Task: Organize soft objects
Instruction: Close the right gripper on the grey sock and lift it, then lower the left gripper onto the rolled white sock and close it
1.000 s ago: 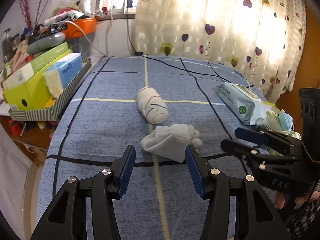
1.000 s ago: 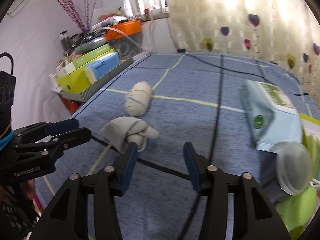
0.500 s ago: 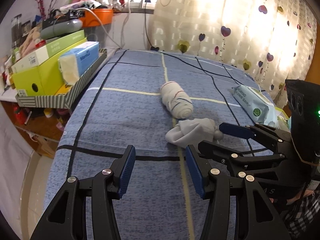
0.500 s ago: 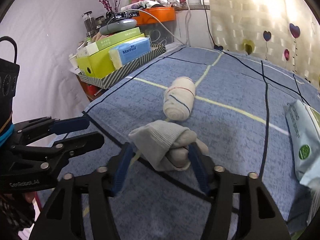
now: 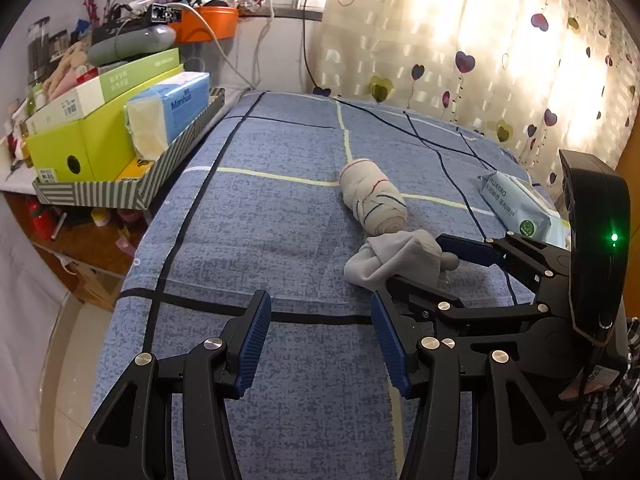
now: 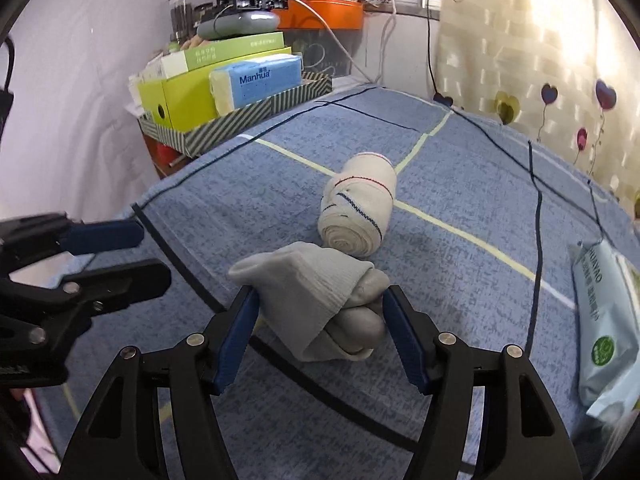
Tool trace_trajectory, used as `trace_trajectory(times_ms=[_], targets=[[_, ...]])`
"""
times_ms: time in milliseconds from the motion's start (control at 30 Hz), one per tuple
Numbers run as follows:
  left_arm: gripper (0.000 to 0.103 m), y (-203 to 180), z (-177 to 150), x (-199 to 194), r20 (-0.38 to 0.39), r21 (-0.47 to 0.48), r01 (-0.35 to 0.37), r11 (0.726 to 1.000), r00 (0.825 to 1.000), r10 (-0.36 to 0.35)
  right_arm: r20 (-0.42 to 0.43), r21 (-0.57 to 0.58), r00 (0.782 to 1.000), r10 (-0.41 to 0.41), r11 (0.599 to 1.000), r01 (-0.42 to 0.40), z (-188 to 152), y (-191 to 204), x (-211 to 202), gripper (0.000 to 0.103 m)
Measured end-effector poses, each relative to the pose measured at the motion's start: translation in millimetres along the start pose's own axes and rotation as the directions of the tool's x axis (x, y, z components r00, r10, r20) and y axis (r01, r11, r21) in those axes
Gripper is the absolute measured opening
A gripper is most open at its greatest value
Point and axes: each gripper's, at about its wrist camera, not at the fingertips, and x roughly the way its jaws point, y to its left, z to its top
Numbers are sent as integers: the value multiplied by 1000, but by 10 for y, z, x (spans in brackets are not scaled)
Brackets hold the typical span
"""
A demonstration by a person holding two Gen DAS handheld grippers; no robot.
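Observation:
A grey bundled sock (image 6: 320, 300) lies on the blue bed cover (image 6: 460, 184). My right gripper (image 6: 322, 328) is open with its blue pads on either side of the sock, close to it or just touching. The sock also shows in the left wrist view (image 5: 396, 260), between the right gripper's fingers (image 5: 468, 250). A cream rolled sock with thin stripes (image 6: 358, 210) lies just behind it, also seen in the left wrist view (image 5: 372, 198). My left gripper (image 5: 320, 340) is open and empty, over the bed cover (image 5: 260, 220) to the left of the grey sock.
A striped tray (image 5: 132, 190) with yellow-green boxes and a blue tissue pack (image 5: 172, 110) stands beside the bed on the left. A wet-wipes pack (image 6: 604, 320) lies on the bed at the right. The bed's left edge drops to the floor.
My right gripper has moved forward around the grey sock, which now sits between its pads. My left gripper has swung left, away from the socks.

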Motion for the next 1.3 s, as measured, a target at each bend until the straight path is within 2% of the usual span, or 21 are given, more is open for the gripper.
trace_trajectory(times_ms=[300,367,400,467,733,900,1033,1200,1300], targets=[[51,9,31,41,-6,5,-1,1000,1000,1,-17,52,1000,22,998,-21,28,-71,64,65],[51,3,40,54,-10,6,-5,1000,1000,5,-18,55,1000,19,998,-18,14,-76,60,53],[51,-3,52,66,-12,7,-6,1000,1000,6,-18,58,1000,24,998,-23,6,-82,57,52],[51,-21,82,92,-16,10,-3,1000,1000,3,-15,59,1000,24,998,-23,-12,-84,39,39],[51,-95,193,150,-16,22,0,1000,1000,0,8,74,999,39,996,-40,-49,-118,-55,26],[51,-157,279,200,-14,28,9,1000,1000,-9,24,116,999,32,993,-35,-115,-219,-182,25],[60,-225,370,268,-14,24,29,999,999,-28,25,154,1000,-1,988,-3,-203,-324,-290,25],[60,-285,486,383,-20,12,42,999,999,-41,36,196,999,-36,980,29,-300,-452,-419,25],[65,-324,552,485,-29,-2,53,999,998,-53,43,214,997,-68,975,57,-345,-516,-496,25]])
